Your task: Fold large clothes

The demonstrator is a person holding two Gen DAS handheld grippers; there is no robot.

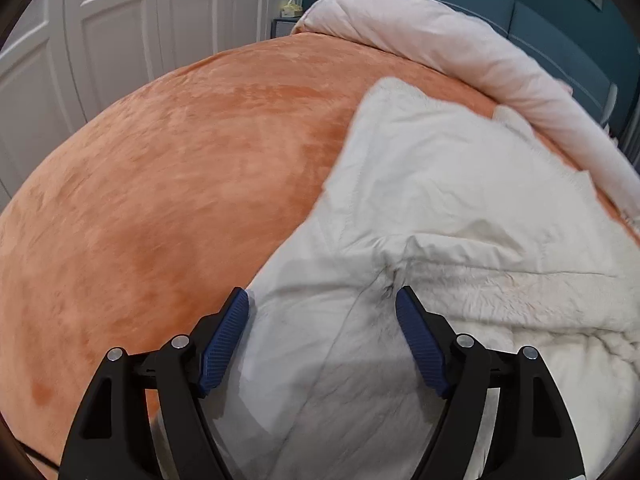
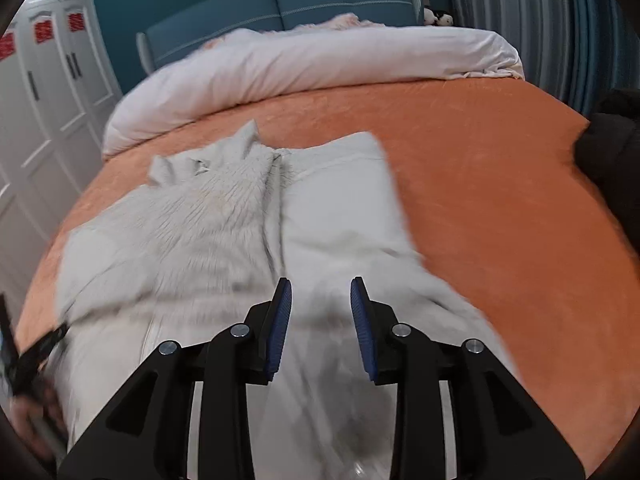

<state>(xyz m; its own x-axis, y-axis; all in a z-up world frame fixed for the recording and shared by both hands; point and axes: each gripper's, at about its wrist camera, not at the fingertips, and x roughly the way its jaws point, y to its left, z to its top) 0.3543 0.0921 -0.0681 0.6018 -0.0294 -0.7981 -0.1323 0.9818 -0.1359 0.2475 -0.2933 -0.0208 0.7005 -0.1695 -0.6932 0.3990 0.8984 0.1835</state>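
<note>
A large off-white coat (image 2: pixel 248 220) with a furry lining lies spread on the orange bed cover (image 2: pixel 500 200). In the left wrist view the coat (image 1: pixel 440 208) fills the right half, smooth side up with fur showing lower right. My left gripper (image 1: pixel 322 300) is open and empty, just above the coat's left edge. My right gripper (image 2: pixel 321 292) is open and empty, just above the coat's near part. The left gripper also shows at the far left of the right wrist view (image 2: pixel 36 356).
A rolled pale pink duvet (image 2: pixel 312 64) lies across the head of the bed before a teal headboard (image 2: pixel 280 4). White wardrobe doors (image 1: pixel 100 40) stand to the left. A dark object (image 2: pixel 616 148) sits at the bed's right edge. Bare orange cover (image 1: pixel 160 180) lies left of the coat.
</note>
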